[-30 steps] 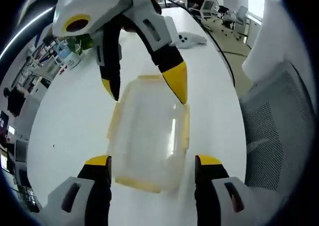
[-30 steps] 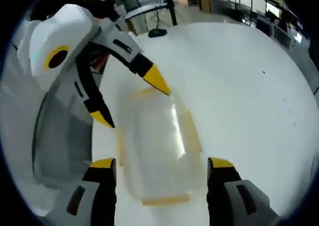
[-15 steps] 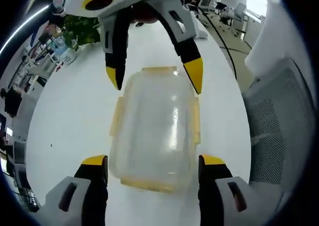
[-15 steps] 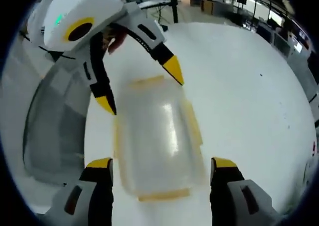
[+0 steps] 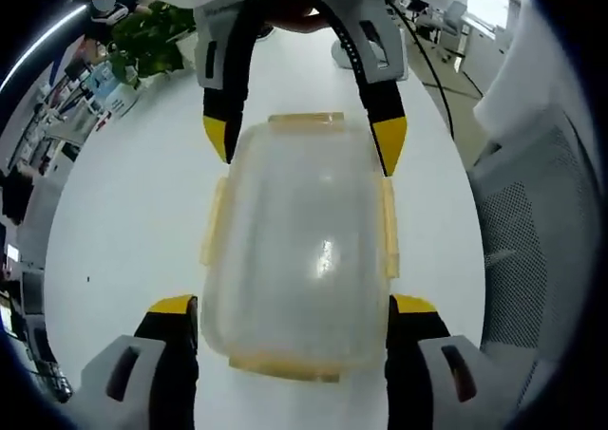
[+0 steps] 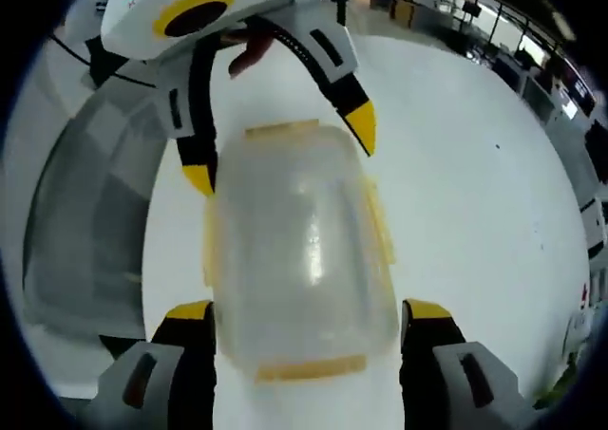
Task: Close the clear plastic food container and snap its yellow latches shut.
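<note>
The clear plastic container (image 5: 299,250) lies on the white table with its lid on top and pale yellow latches (image 5: 388,229) along its sides and ends. My left gripper (image 5: 293,308) is open, its yellow-tipped jaws straddling the container's near end. The right gripper (image 5: 302,138) comes in from the top, open, with a jaw at each far corner. In the right gripper view the same container (image 6: 299,250) sits between my right gripper's (image 6: 307,312) open jaws. There the left gripper (image 6: 280,153) straddles the opposite end. I cannot tell whether any jaw touches the plastic.
A grey mesh office chair (image 5: 532,259) stands by the table edge, also seen as the chair (image 6: 85,212) in the right gripper view. A green plant (image 5: 152,46) and a small white object (image 5: 347,55) sit at the far end of the table (image 5: 123,221). A hand (image 6: 249,46) holds the left gripper.
Both grippers have closed in on the container from opposite ends. Each now straddles its end squarely, where a second ago the far gripper hung skewed over one corner.
</note>
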Available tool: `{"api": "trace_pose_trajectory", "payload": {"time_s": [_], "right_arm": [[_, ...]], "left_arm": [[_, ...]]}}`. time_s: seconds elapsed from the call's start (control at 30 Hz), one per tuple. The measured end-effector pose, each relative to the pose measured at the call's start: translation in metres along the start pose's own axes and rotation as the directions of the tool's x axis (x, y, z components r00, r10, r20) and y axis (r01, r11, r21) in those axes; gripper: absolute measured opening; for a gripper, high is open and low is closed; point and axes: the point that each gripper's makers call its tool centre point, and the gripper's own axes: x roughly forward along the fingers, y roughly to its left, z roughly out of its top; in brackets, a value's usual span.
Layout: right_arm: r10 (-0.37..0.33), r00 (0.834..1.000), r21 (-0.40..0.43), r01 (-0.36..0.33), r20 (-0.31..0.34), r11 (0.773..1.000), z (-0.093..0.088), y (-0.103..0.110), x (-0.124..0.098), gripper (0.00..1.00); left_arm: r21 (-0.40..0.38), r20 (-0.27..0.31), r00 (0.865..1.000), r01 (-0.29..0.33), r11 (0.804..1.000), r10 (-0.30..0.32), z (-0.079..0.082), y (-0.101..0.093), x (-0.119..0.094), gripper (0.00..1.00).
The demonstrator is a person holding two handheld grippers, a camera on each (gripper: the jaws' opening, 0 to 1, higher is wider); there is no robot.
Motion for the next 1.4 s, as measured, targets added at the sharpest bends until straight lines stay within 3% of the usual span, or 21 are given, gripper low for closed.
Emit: {"api": "trace_pose_trajectory", "payload": {"time_s": [0.67,1.4], "right_arm": [[-0.012,1.0,0.011,0.012,-0.003,1.0,0.007,0.005,0.003,0.8],[0.0,1.0,-0.001,0.0,-0.014,1.0,0.047,0.023,0.023,0.8]], "left_arm": [[0.021,-0.013,1.0,0.002,1.0,-0.001,-0.009,-0.001,-0.003,0.82],[0.006,-0.013,1.0,0.004,1.0,-0.004,-0.052,-0.011,-0.023,0.82]]}}
